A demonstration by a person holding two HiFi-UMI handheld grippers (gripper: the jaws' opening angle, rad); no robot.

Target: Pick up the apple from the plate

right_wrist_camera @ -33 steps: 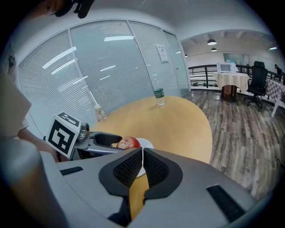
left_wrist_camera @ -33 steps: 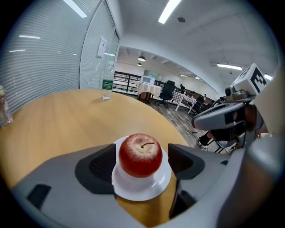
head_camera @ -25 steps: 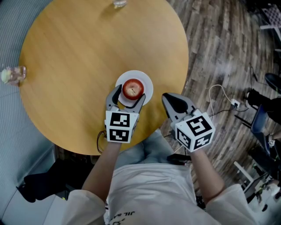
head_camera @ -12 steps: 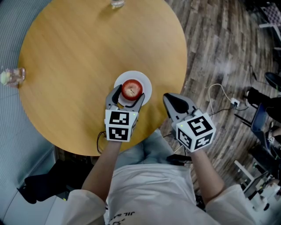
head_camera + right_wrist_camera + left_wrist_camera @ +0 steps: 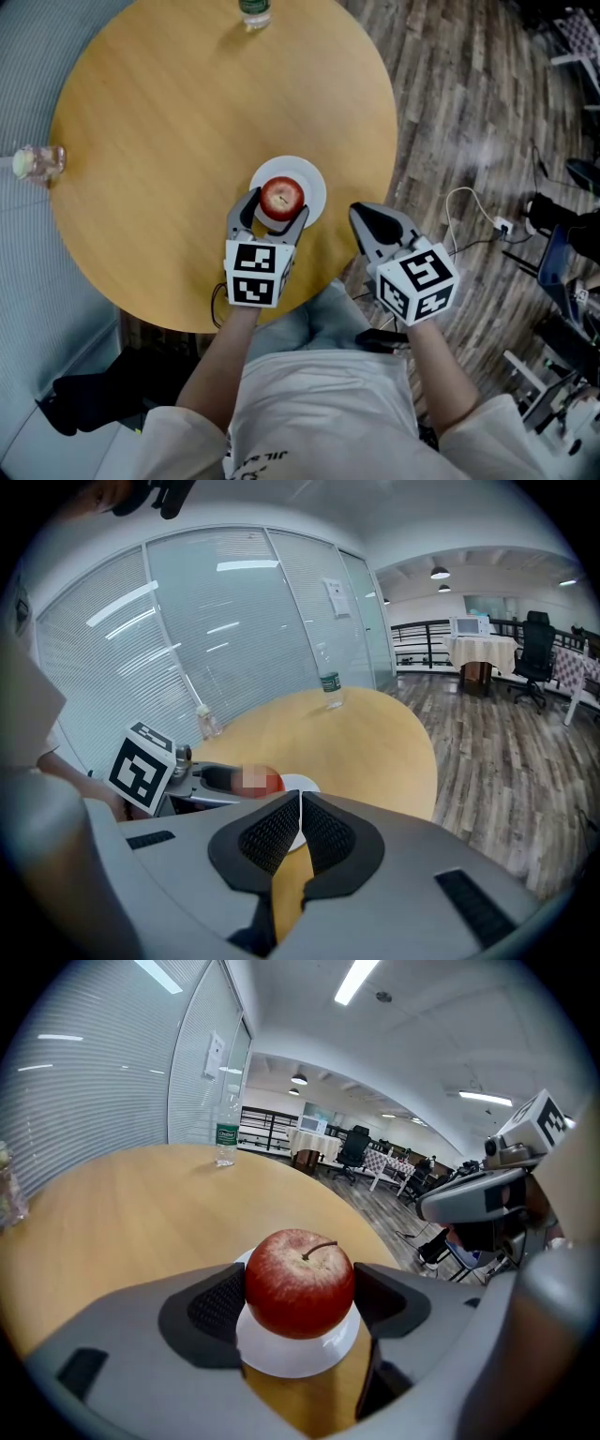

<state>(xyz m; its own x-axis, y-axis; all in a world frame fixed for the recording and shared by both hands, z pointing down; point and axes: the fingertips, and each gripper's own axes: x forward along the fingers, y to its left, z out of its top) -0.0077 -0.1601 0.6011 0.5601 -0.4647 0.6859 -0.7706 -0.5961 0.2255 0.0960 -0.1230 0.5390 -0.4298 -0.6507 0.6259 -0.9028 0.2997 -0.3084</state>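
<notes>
Not much has moved since a moment ago: the left gripper [image 5: 277, 212] is in almost the same spot, the apple [image 5: 281, 197] looks a tiny bit deeper between its fingers [image 5: 220, 1302], and the bottle [image 5: 253, 11] at the far edge of the desk [image 5: 169, 141] shows a little more. The red apple is on the small white plate [image 5: 315, 186], near the side of the desk closest to the person. The two dark finger pads hug the apple, one on each side. One pad is pressed on its skin, and the other is touching or almost touching. So I think the grabbing step is just about done and the lifting has not started, though I cannot tell if the apple has left the plate yet. Next, the squeeze should be firm but gentle, because an apple is round and smooth and could slip or roll. Then it should go straight up so the plate is not dragged along. The right gripper [image 5: 300, 803] is off the desk, beside its edge, with its fingers pressed together and nothing in them. The desk is round, made of pale wood, and mostly bare, with a small clear jar [image 5: 37, 161] at its left edge. The floor [image 5: 469, 112] is grey wooden boards with a white cable [image 5: 469, 202] lying on it. There is a glass wall with blinds [image 5: 216, 621] close by, and office chairs [image 5: 356, 1143] far back under long ceiling lights [image 5: 361, 979].
</notes>
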